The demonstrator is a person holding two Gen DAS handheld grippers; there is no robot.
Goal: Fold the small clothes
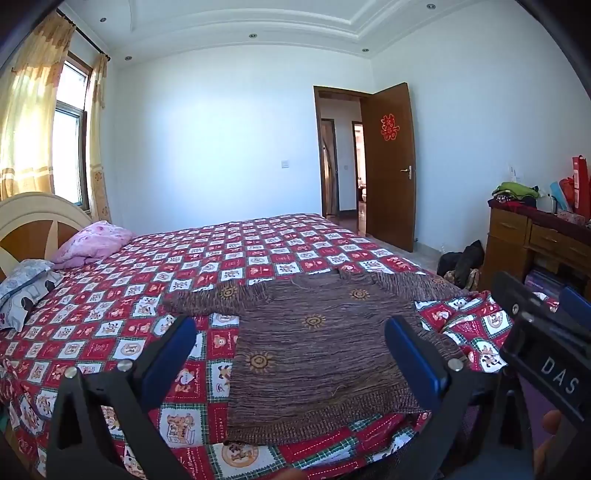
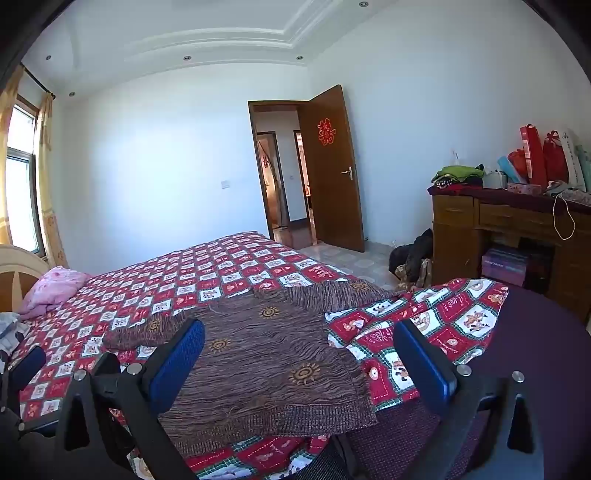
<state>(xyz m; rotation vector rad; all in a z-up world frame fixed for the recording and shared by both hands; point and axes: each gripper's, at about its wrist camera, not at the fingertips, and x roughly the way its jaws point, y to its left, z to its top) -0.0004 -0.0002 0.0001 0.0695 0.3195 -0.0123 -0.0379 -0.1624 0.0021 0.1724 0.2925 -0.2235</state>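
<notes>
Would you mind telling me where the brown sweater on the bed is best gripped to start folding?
Probably the ribbed hem corners of the brown sweater, approached from the near bed edge. It lies flat with sleeves spread and hem nearest; both the left gripper and right gripper are open above it.

White walls [image 1: 221, 140] and a stepped ceiling [image 1: 240, 22] with small spotlights. A curtained window [image 1: 70, 129] on the left lets in bright daylight. A bed [image 1: 236, 243] with a red checked cover and pillows [image 1: 92, 242] fills the middle. A brown door [image 2: 332, 166] stands open beside a cluttered wooden desk [image 2: 480, 221]; the floor [image 2: 362, 262] is tiled
</notes>
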